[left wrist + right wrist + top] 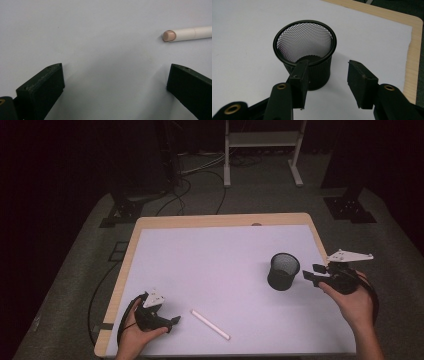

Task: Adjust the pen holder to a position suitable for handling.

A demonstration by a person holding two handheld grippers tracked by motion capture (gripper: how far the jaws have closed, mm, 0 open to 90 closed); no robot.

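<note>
Table (150, 227) in high view, white sheet (220, 265) over most of it. Left gripper (175, 320) sits near the front-left corner, held in the left hand (134, 336), jaws pointing right toward the stick (210, 324). Stick is white, lying flat on the sheet, slanted, just beside the left jaw tips but apart from them. Cup (283, 271), black mesh, stands upright right of centre. Right gripper (311, 273) is held by the right hand (350, 301) at the sheet's right edge, jaws pointing left at the cup, close to its wall; touching or not, cannot tell here. Nothing lies between stick and cup. Floor behind has cables (185, 195) and a white frame (262, 150).

Left gripper view: jaws spread wide, only bare sheet (100, 50) between them. Stick (187, 34) enters from the right edge, its rounded pinkish end ahead of the right-hand jaw and beyond the tips, outside the gap.

Right gripper view: jaws about half open, holding nothing. Cup (305, 42) stands ahead, open mouth up, inside looks bare. Left-hand jaw overlaps the cup's near wall; the other jaw is clear to the side over the sheet (372, 37). Cup is not inside the gap. Table edge (412, 50) shows at right.
</note>
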